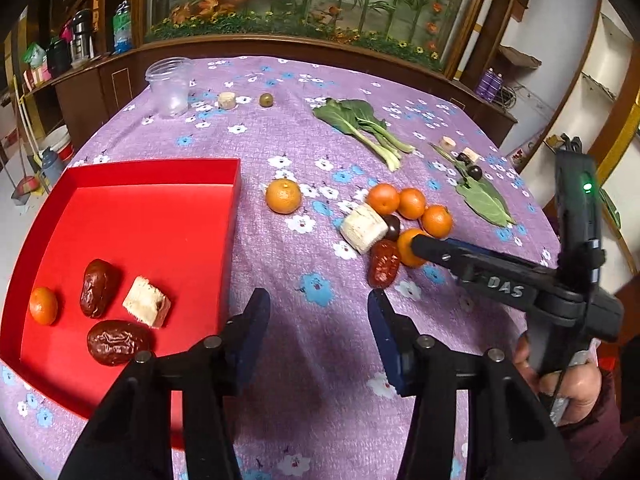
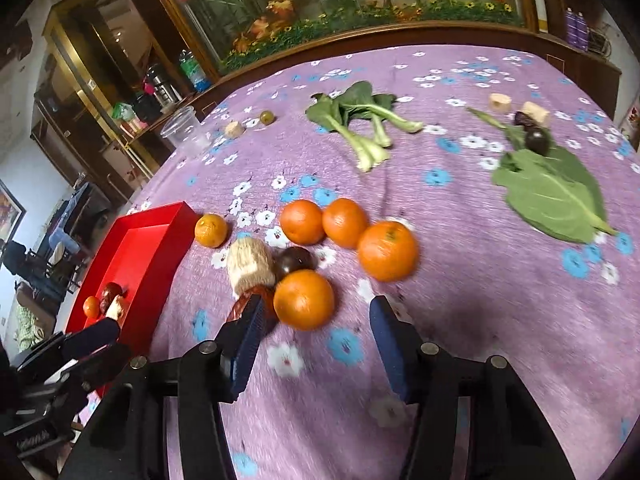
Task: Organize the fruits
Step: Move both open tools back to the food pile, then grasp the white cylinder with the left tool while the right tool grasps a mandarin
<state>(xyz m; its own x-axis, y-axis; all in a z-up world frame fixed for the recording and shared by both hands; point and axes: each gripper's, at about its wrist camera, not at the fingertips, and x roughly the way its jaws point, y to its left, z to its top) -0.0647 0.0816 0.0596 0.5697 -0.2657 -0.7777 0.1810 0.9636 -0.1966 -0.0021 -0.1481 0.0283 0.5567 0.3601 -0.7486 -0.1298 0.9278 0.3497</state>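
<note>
A red tray [image 1: 160, 168] sits at the left on the purple flowered cloth and holds a small orange [image 1: 43, 305], two red dates [image 1: 98, 287] and a pale cut chunk [image 1: 146, 302]. My left gripper [image 1: 318, 312] is open and empty, over the cloth just right of the tray. My right gripper [image 2: 316, 316] is open and empty, its fingertips right behind the nearest orange [image 2: 304, 299]. Around that orange lie a red date [image 2: 244, 306], a pale chunk [image 2: 250, 266], a dark fruit [image 2: 296, 260] and three more oranges [image 2: 386, 250]. One orange [image 2: 211, 231] lies alone near the tray.
Bok choy [image 2: 360, 120] and a loose green leaf [image 2: 552, 192] lie on the far half of the cloth. Two pale chunks [image 2: 500, 102] and dark fruits [image 2: 536, 138] lie at the far right. A clear plastic cup [image 1: 170, 86], another chunk and a green fruit [image 1: 266, 99] stand at the far left.
</note>
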